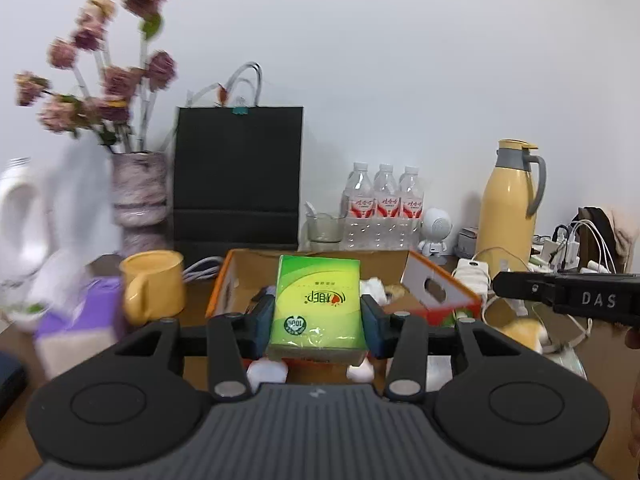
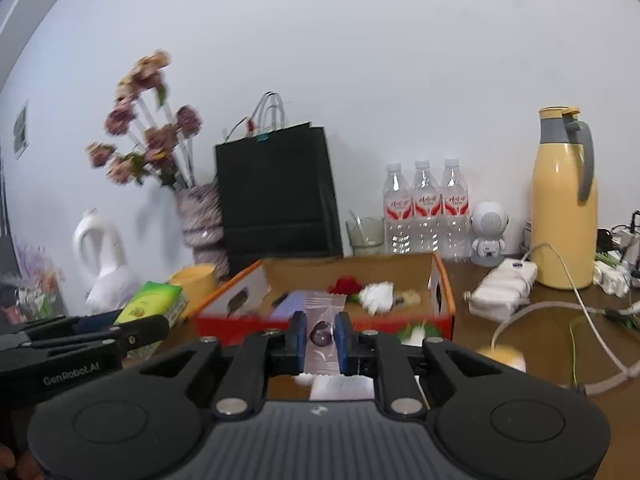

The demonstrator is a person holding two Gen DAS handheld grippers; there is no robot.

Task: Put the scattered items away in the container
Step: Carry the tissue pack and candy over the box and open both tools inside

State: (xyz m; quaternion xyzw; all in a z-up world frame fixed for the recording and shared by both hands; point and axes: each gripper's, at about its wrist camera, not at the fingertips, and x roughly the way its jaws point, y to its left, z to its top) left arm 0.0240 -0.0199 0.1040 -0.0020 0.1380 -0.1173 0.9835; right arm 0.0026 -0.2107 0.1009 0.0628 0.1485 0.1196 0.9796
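We have the left hand-held gripper (image 1: 319,320) pinching a green tissue pack (image 1: 316,304) between its blue pads (image 1: 376,326), pack held above the near edge of the open cardboard box (image 1: 436,292), which is the container. The right hand-held gripper (image 2: 322,340) is clamped on a small clear-wrapped candy packet (image 2: 322,334), dark round piece visible inside the wrapper, held just in front of the box's red front wall (image 2: 240,324). Inside the box we see a red item (image 2: 346,284), a white crumpled item (image 2: 378,296) and a beige blurred piece (image 2: 410,298); we cannot tell what these are. From the right wrist view the tissue pack (image 2: 154,304) sits left of the box, beside the yellow mug (image 2: 198,280). On the surface (image 2: 540,344) around the box: a white charger brick (image 2: 504,284) with cables to the right, a yellow thermos (image 2: 566,204) behind it, three water bottles (image 2: 426,208), a small white robot figure (image 2: 488,234), a glass cup (image 2: 366,236), a black paper bag (image 2: 276,192) and a vase of dried flowers (image 2: 202,220) along the wall. In the left wrist view a purple tissue box (image 1: 80,320) sits left of the mug, blurred. More small white and yellow items lie on the surface near the box's front, too blurred to identify.
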